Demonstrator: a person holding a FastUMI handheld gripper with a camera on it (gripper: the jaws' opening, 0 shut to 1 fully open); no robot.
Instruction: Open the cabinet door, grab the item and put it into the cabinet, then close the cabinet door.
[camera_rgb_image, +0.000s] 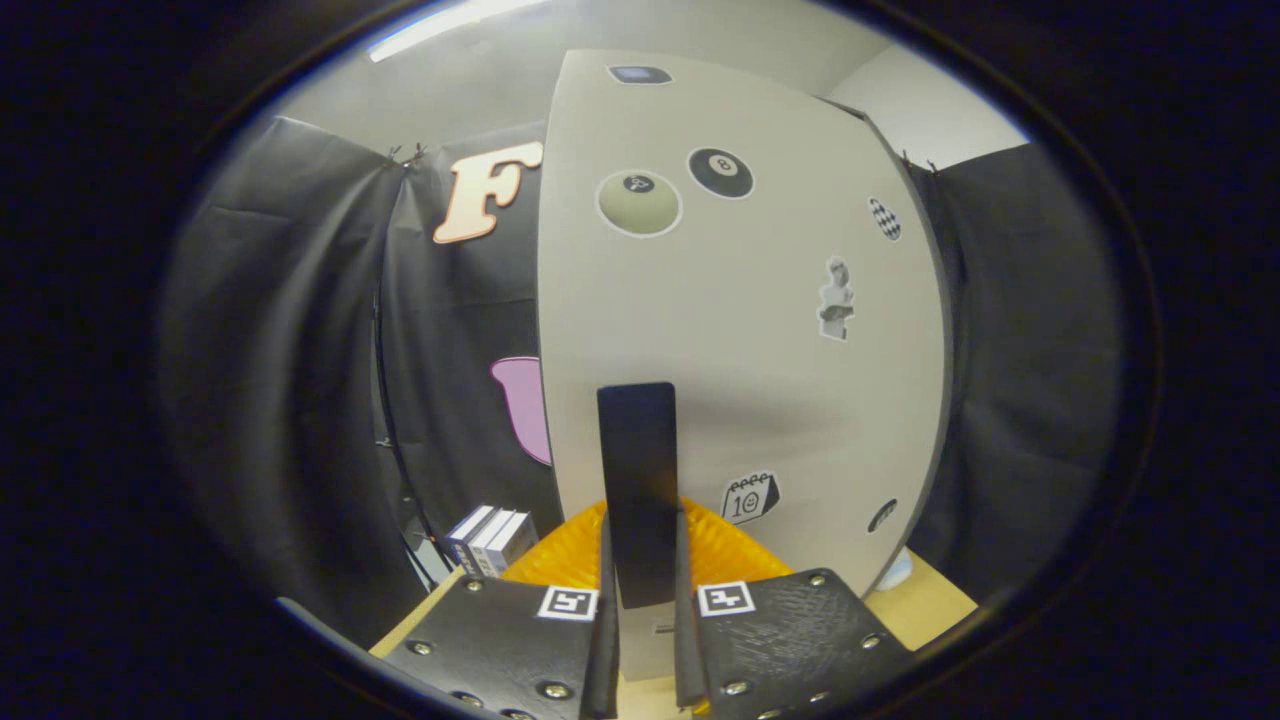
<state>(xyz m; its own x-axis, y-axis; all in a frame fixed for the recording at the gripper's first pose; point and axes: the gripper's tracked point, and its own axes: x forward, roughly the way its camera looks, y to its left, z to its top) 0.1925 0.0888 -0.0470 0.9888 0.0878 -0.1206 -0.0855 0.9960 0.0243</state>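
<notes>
Gripper (640, 560): the two fingers are seen drawn narrow, pressed on either side of the dark handle (637, 480).
Handle: an upright dark bar is held between the fingers, fixed on the cabinet door (740, 350).
Cabinet door: a pale panel is seen directly ahead, covered with stickers, among them two billiard balls (720, 172) and a calendar (750, 497).
Item: whether the small boxes (490, 540), stood beside the door's lower left on the wooden table (925, 600), are the item cannot be told.
Beyond: black cloth (300, 350) is hung on both sides.
</notes>
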